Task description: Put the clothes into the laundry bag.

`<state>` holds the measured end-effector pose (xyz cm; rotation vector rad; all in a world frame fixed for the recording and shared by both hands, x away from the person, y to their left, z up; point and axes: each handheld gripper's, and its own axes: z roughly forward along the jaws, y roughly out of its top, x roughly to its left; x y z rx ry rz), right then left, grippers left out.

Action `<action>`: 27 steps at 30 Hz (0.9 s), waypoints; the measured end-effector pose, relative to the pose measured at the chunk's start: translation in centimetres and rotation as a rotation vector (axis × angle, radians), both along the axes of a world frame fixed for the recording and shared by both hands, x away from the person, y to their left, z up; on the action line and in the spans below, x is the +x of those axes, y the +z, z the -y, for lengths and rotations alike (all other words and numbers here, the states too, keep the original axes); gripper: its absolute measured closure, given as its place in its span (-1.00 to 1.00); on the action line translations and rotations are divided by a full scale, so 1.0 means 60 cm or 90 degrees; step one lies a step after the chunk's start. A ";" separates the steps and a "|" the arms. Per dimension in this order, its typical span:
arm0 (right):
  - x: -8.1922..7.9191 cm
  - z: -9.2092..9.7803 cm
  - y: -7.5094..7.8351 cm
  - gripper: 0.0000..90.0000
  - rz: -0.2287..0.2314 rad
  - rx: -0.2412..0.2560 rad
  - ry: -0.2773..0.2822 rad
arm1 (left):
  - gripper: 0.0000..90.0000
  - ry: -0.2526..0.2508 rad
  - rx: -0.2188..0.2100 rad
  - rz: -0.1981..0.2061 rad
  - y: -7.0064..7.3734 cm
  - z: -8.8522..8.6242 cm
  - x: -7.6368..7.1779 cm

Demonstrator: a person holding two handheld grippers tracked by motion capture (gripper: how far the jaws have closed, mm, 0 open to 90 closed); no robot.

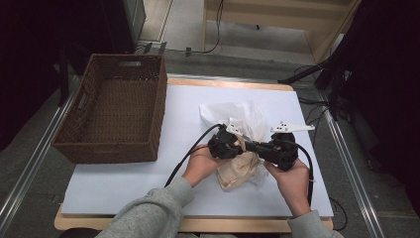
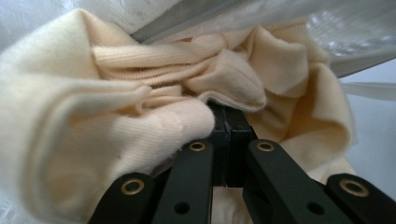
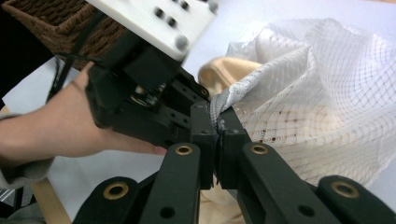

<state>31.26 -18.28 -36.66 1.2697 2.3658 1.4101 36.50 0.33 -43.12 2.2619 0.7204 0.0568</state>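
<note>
Brown wicker basket (image 1: 111, 111) on the table's (image 1: 138, 183) far left corner, hanging partly over the left edge. White sheet (image 1: 183, 124) covers the tabletop. Black cables (image 1: 213, 47) on the floor beyond the far edge.

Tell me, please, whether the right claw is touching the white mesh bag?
Touching. The right gripper view shows the right claw shut on an edge of the mesh bag, the net pinched between its jaws.

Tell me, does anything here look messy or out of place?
Only mildly. The cream cloth hangs crumpled, half out of the white mesh bag. The left gripper pinches the cloth while the right gripper pinches the bag's edge. The wicker basket sits straight; nothing looks spilled or broken.
</note>
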 end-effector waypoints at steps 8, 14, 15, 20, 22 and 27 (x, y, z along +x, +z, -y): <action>-0.010 0.012 0.027 0.99 0.016 0.022 -0.006 | 1.00 0.005 0.016 -0.009 -0.011 0.005 0.011; -0.010 0.016 0.022 0.98 0.020 0.021 -0.005 | 1.00 0.006 0.020 -0.013 -0.012 0.008 0.013; -0.007 0.017 0.016 0.98 0.016 0.020 -0.003 | 1.00 0.004 0.011 -0.027 -0.011 0.007 0.013; -0.001 0.018 0.003 0.98 0.010 0.015 -0.007 | 1.00 -0.016 -0.031 -0.060 -0.004 0.005 0.011; 0.002 0.020 -0.001 0.98 0.006 0.011 -0.007 | 1.00 -0.041 -0.037 -0.066 -0.002 0.017 0.001; 0.002 0.024 -0.003 0.98 0.005 0.009 -0.011 | 1.00 -0.032 -0.015 -0.049 -0.012 0.029 0.000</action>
